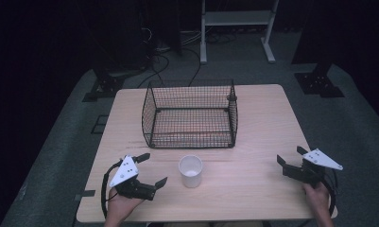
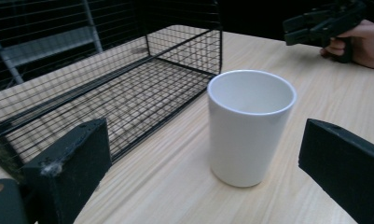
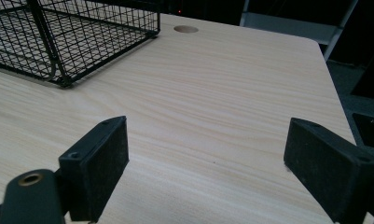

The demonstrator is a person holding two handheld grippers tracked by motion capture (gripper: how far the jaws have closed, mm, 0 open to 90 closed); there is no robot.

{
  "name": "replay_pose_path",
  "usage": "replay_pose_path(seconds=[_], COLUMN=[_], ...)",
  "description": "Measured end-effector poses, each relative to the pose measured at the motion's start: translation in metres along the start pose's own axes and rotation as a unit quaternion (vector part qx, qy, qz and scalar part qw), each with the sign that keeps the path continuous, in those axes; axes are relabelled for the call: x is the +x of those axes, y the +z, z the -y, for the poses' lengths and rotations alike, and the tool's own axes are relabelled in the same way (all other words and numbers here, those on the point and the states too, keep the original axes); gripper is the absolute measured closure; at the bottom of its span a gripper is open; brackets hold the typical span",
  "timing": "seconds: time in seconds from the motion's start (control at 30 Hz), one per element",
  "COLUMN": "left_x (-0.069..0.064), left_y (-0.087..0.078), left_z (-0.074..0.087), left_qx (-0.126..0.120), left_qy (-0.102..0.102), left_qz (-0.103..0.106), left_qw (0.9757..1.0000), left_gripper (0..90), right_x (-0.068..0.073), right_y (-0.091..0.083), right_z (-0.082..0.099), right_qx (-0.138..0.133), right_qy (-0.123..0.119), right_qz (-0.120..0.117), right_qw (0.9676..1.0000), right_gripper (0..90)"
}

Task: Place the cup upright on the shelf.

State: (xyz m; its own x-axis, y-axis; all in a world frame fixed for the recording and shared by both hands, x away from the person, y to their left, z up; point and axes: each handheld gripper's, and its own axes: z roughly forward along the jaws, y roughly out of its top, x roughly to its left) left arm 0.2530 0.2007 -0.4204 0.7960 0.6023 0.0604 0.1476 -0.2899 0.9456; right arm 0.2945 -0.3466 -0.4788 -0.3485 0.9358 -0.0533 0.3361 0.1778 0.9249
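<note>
We hold our left gripper (image 1: 154, 169) near the counter's (image 1: 253, 142) front-left corner, fingers (image 2: 68, 170) spread wide and empty, aimed at the white cup (image 1: 191, 170). The cup stands upright near the front edge, just in front of the wire basket (image 1: 190, 114). Our right gripper (image 1: 289, 156), near the front-right corner, is likewise spread open and empty.

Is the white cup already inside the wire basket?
No, the white cup stands upright on the table in front of the wire basket, outside its mesh walls.
</note>
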Motion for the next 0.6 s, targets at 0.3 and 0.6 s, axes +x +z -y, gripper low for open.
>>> replay_pose_path(seconds=[0.3,0.6], left_x=[-0.009,-0.016], left_y=[0.013,0.031], left_z=[-0.006,-0.01], left_qx=[0.017,0.043], left_qy=[0.013,0.026], left_qz=[0.024,0.043], left_qw=[0.9995,0.9978], left_gripper=[1.7,1.7], right_x=[0.0,0.0], right_y=[0.0,0.0], right_z=[0.0,0.0], right_qx=[0.0,0.0], right_qy=[0.0,0.0], right_qz=[-0.001,-0.002], right_qw=[1.0,1.0], right_gripper=[13.1,13.1])
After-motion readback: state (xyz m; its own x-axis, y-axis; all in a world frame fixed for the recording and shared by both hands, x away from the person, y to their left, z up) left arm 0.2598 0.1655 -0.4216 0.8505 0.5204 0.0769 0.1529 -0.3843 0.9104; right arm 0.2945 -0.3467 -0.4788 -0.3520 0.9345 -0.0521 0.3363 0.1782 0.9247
